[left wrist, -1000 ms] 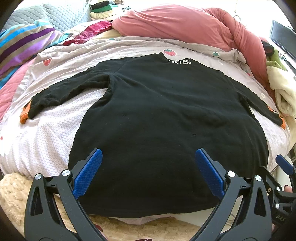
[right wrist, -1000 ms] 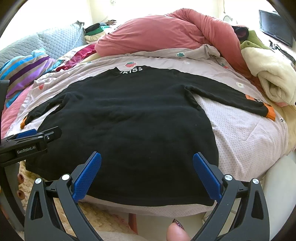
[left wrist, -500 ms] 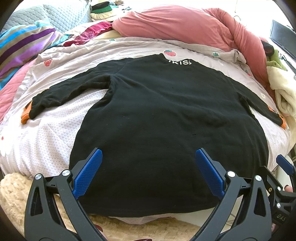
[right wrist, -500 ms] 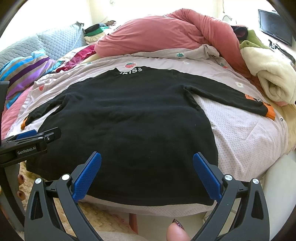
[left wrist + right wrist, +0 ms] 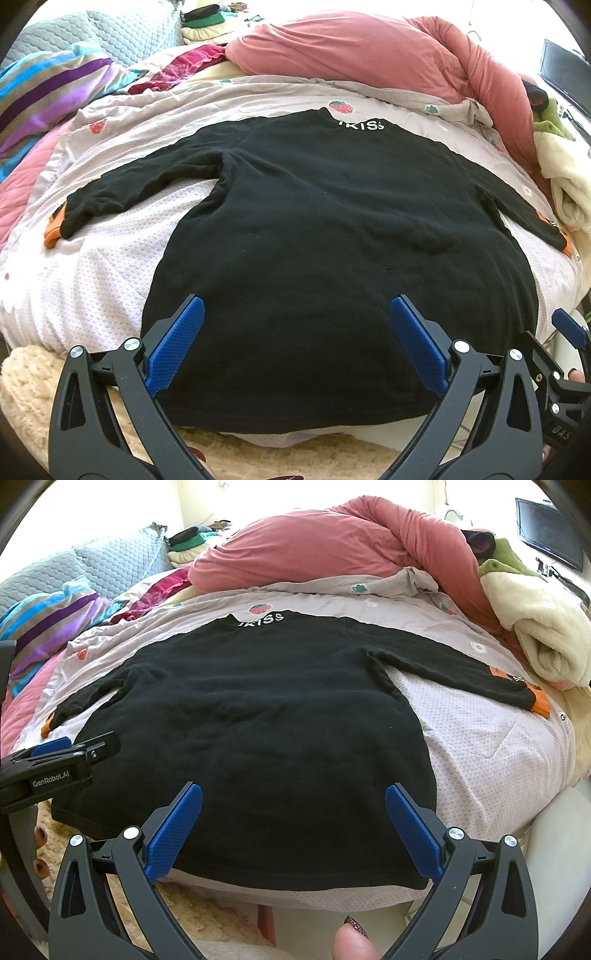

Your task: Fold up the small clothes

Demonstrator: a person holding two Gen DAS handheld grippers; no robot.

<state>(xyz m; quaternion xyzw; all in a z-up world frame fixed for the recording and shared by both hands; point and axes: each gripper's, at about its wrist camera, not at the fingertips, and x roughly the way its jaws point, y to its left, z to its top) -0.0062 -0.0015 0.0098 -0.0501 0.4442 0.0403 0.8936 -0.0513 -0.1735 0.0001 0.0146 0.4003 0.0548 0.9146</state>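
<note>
The left gripper [image 5: 295,339] hangs above the near hem of the black long-sleeved top [image 5: 332,240], its blue-padded fingers [image 5: 177,343] spread wide with nothing between them. The right gripper [image 5: 293,823] hovers over the same hem, further toward the top's right side, its fingers [image 5: 413,830] likewise wide apart and empty. In the right wrist view the left gripper [image 5: 55,760] juts in from the left edge, just beside the hem corner.

The top lies flat, back up, on a pale patterned bedcover [image 5: 92,280], both sleeves stretched outward, orange cuffs [image 5: 53,230] at the ends and white lettering [image 5: 364,124] at the collar. Beyond it are a pink duvet [image 5: 369,48], a striped blanket [image 5: 44,88] and a cream fleece blanket [image 5: 535,627].
</note>
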